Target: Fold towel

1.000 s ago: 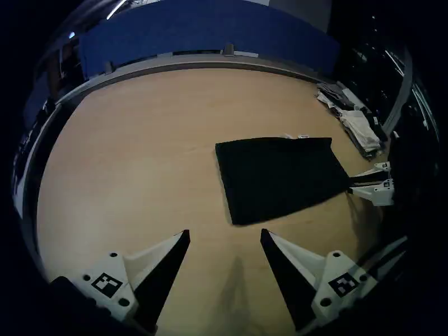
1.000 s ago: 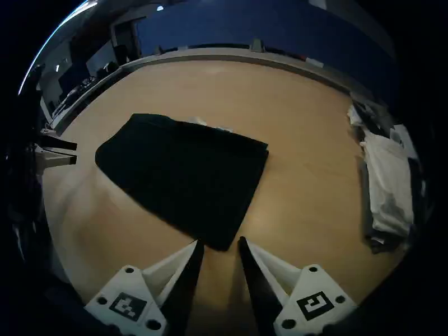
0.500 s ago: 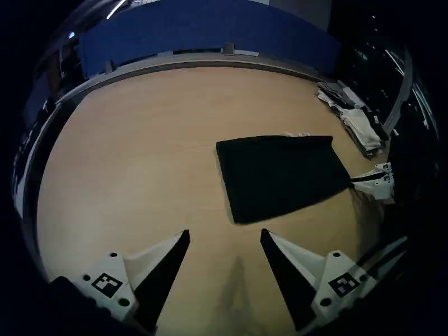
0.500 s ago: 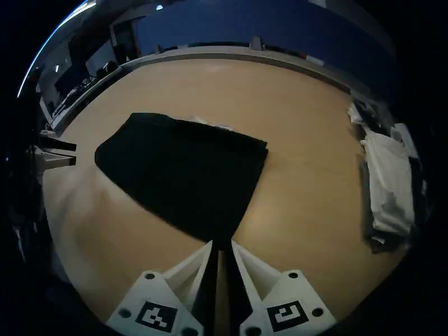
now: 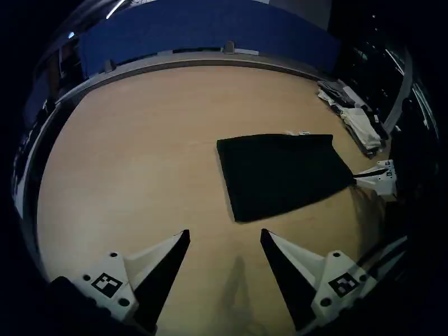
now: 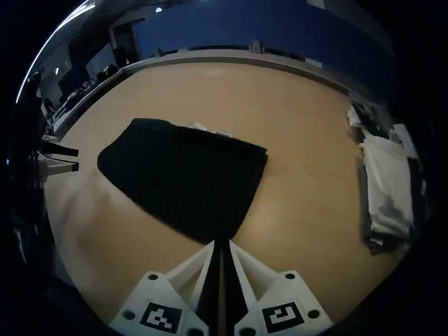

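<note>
A black towel (image 5: pixel 280 173) lies folded flat on the wooden table (image 5: pixel 140 145), right of centre in the left gripper view. My left gripper (image 5: pixel 225 238) hovers open over bare wood, short of the towel's near edge, with nothing between its fingers. In the right gripper view the towel (image 6: pixel 185 179) spreads ahead, and my right gripper (image 6: pixel 221 245) is shut on its nearest corner. That right gripper (image 5: pixel 355 178) also appears at the towel's right corner in the left gripper view. The open left gripper (image 6: pixel 77 158) sits off the towel's left end.
A pile of pale and grey folded cloths (image 6: pixel 389 190) lies along the table's right side, also seen far right (image 5: pixel 358 120). A blue partition (image 5: pixel 207 33) runs behind the table's far edge. Bare wood stretches to the left of the towel.
My right gripper's fingers closed from open onto the towel's near corner and drew it slightly toward me. The left gripper stayed where it was, open.
</note>
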A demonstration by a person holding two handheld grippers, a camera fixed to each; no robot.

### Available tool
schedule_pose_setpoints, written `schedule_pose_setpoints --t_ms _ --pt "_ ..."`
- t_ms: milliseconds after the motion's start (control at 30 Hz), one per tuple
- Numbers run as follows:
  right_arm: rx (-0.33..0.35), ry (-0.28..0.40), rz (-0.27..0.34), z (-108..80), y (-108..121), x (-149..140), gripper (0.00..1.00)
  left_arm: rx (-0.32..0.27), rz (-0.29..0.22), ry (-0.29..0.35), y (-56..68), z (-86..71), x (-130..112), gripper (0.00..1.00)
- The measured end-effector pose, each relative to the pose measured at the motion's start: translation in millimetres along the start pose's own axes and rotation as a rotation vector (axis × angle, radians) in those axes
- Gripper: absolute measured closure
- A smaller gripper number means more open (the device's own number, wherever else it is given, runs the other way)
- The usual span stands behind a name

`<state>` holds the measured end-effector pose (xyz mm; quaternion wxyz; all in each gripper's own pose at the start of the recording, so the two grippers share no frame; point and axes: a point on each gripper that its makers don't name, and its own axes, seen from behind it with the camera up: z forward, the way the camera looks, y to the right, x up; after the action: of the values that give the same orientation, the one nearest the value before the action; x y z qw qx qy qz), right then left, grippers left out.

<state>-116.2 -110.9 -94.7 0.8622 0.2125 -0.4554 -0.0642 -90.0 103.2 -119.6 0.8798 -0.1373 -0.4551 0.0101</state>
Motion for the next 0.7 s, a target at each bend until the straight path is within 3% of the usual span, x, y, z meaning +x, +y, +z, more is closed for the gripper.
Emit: schedule_pose_setpoints --t_ms 700 --pt "0.016 0.124 -0.05 -26.4 -17 65 0.97 0.001 -0.002 0.009 -2.7 -3.6 4 0.06"
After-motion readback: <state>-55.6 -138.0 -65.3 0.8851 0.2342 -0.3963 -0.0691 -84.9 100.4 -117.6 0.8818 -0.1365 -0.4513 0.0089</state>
